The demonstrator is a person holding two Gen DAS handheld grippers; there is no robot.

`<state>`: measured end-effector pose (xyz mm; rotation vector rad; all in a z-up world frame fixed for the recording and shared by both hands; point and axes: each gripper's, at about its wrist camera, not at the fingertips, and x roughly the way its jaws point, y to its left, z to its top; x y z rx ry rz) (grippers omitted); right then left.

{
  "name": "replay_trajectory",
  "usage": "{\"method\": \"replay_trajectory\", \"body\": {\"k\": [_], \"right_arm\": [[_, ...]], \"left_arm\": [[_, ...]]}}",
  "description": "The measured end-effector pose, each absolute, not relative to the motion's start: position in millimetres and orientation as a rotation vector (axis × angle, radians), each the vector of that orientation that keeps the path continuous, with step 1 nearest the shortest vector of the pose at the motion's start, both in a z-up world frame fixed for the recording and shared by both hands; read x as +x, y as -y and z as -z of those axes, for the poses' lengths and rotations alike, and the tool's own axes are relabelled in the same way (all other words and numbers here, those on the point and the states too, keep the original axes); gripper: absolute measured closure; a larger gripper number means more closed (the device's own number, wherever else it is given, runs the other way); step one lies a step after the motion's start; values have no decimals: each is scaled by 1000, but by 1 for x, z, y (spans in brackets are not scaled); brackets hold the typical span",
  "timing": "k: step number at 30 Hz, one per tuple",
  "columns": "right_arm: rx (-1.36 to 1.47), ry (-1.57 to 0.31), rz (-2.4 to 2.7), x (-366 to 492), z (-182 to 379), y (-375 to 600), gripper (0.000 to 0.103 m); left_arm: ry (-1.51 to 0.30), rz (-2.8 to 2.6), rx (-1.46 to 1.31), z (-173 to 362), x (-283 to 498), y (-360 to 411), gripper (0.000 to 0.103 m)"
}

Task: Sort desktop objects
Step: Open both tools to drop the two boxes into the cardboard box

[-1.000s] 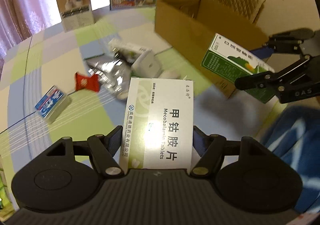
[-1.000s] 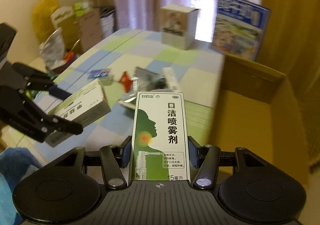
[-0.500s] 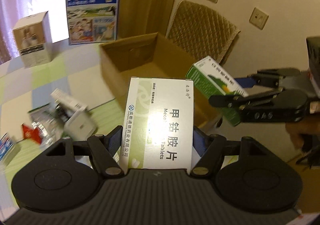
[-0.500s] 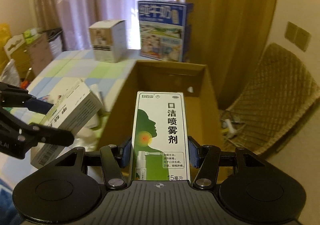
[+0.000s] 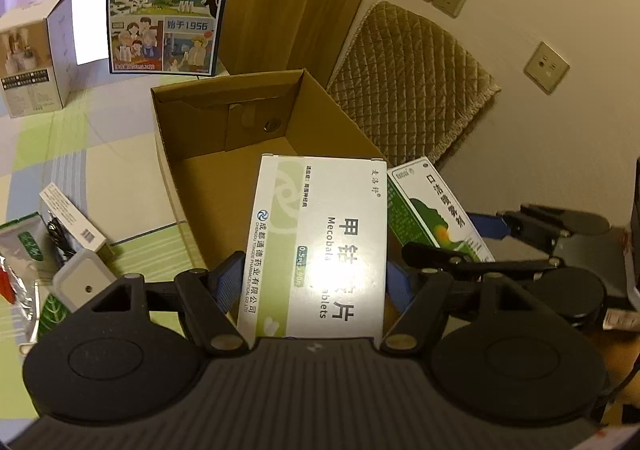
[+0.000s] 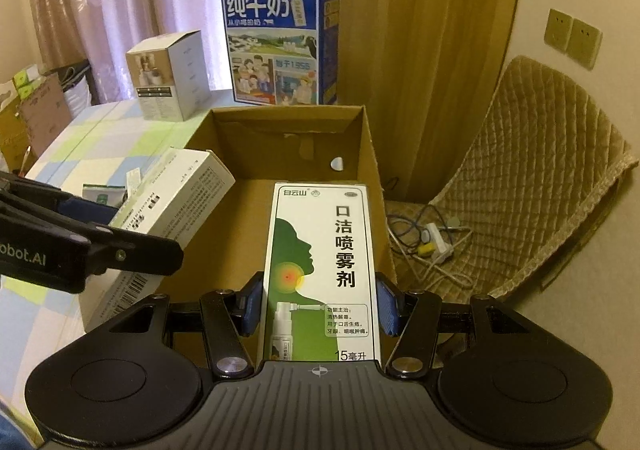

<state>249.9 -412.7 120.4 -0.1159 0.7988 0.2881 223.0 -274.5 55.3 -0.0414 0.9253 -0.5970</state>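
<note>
— Left wrist view: what is the left gripper [image 5: 312, 282] holding?

— A white-and-green Mecobalamin tablet box [image 5: 320, 246], pinched at its sides between the blue finger pads [image 5: 228, 282]. It hangs over the near end of the open cardboard box [image 5: 168, 153], which stands at the table's right edge. Just right of it the right gripper [image 5: 444, 250] clamps a green mouth-spray box [image 5: 436, 217] above the carton's near right corner.

— And on the table [image 5: 104, 153]?

— A blue milk carton [image 5: 168, 5] and a white product box [image 5: 36, 57] stand along the far edge. Beside the cardboard box's left wall lie a narrow white box [image 5: 72, 217], a grey-white device [image 5: 84, 282] and foil packets [image 5: 20, 250], close together.

— Right wrist view: same story?

— The right gripper [image 6: 320, 306] has its pads closed on the mouth-spray box [image 6: 320, 274], upright over the near end of the cardboard box [image 6: 368, 153]. At left, the left gripper [image 6: 120, 226] grips the tablet box [image 6: 160, 209], tilted above the carton's left wall. The milk carton [image 6: 280, 45] and white product box [image 6: 168, 73] stand behind it at the far edge. Beside the table, a quilted chair [image 6: 540, 153] carries a tangle of cables [image 6: 428, 242].
</note>
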Motion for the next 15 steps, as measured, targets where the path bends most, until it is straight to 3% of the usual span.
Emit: {"method": "replay_trajectory", "body": {"k": [15], "right_arm": [[-87,-807,-309,259,-113,418,50]], "left_arm": [[-920,562,-36,-38,228,279,33]]}}
